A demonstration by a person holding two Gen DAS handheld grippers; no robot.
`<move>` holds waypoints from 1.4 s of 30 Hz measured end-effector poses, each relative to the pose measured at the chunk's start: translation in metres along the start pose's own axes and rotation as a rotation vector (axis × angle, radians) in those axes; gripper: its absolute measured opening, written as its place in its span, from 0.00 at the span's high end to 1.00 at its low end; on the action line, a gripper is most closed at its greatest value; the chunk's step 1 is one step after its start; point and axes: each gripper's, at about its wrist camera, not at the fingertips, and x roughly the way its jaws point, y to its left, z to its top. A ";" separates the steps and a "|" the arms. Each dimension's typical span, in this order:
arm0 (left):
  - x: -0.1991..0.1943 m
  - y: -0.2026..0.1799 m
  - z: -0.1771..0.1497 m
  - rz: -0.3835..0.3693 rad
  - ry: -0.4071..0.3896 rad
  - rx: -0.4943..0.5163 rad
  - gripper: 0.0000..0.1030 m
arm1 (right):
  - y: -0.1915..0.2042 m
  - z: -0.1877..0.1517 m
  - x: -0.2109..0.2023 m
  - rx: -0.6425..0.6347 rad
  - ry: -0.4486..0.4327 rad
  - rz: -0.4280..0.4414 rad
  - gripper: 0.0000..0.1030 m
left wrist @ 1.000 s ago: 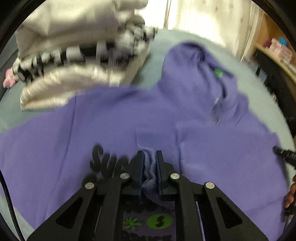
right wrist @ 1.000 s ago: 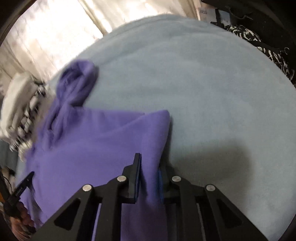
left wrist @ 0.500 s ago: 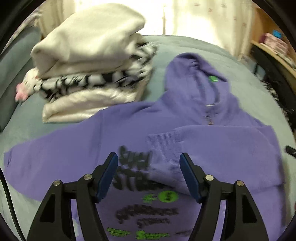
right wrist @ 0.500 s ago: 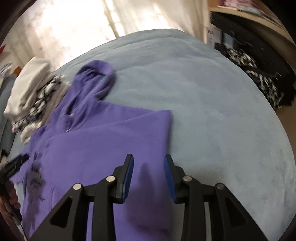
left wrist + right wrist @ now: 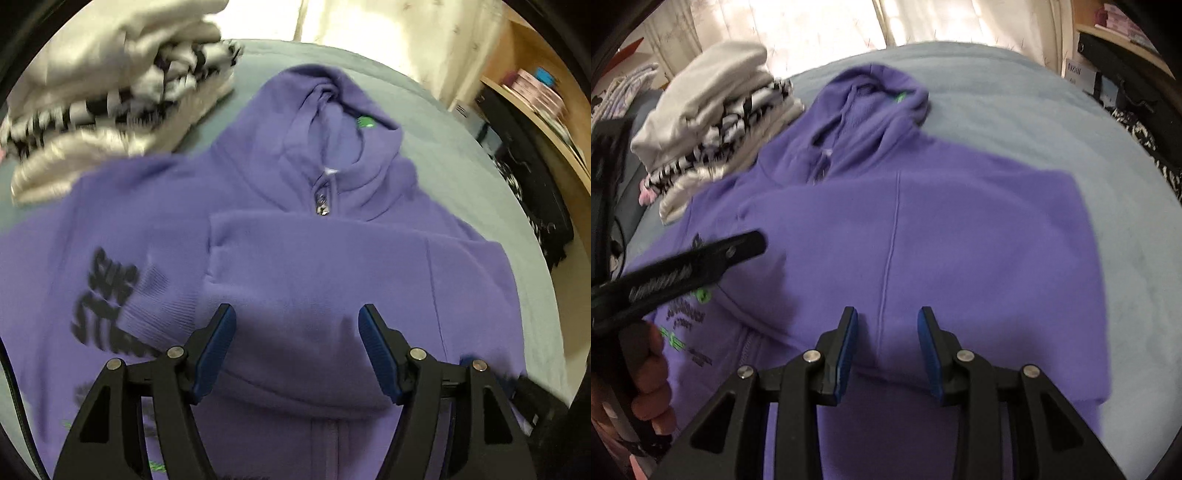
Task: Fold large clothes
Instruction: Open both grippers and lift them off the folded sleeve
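While the purple hoodie (image 5: 332, 266) lies flat on the blue bed (image 5: 1015, 110) with one sleeve folded over its front, the left gripper (image 5: 297, 332) and the right gripper (image 5: 888, 332) hang above it, both spread wide and holding nothing. A pile of folded clothes (image 5: 713, 122) sits beside the hood.

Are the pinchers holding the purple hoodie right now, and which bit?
Nothing is held. The left gripper and right gripper are both open above the purple hoodie, with fabric showing between their fingers.
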 end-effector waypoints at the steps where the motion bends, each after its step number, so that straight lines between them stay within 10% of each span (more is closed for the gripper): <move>1: 0.004 0.001 -0.002 0.011 0.000 -0.006 0.35 | -0.002 -0.004 0.003 -0.003 0.006 0.003 0.67; 6: 0.013 -0.002 -0.011 0.064 -0.005 0.100 0.43 | -0.024 -0.011 -0.007 -0.009 -0.013 0.002 0.65; 9: 0.009 0.004 -0.009 0.037 -0.002 0.116 0.49 | -0.052 -0.019 -0.018 -0.016 -0.058 -0.212 0.65; 13: 0.005 0.016 -0.005 0.013 0.002 0.098 0.57 | -0.094 -0.025 -0.032 0.080 -0.050 -0.167 0.88; 42: -0.053 0.003 -0.042 0.095 -0.034 0.133 0.47 | -0.074 -0.056 -0.067 0.218 -0.058 -0.154 0.76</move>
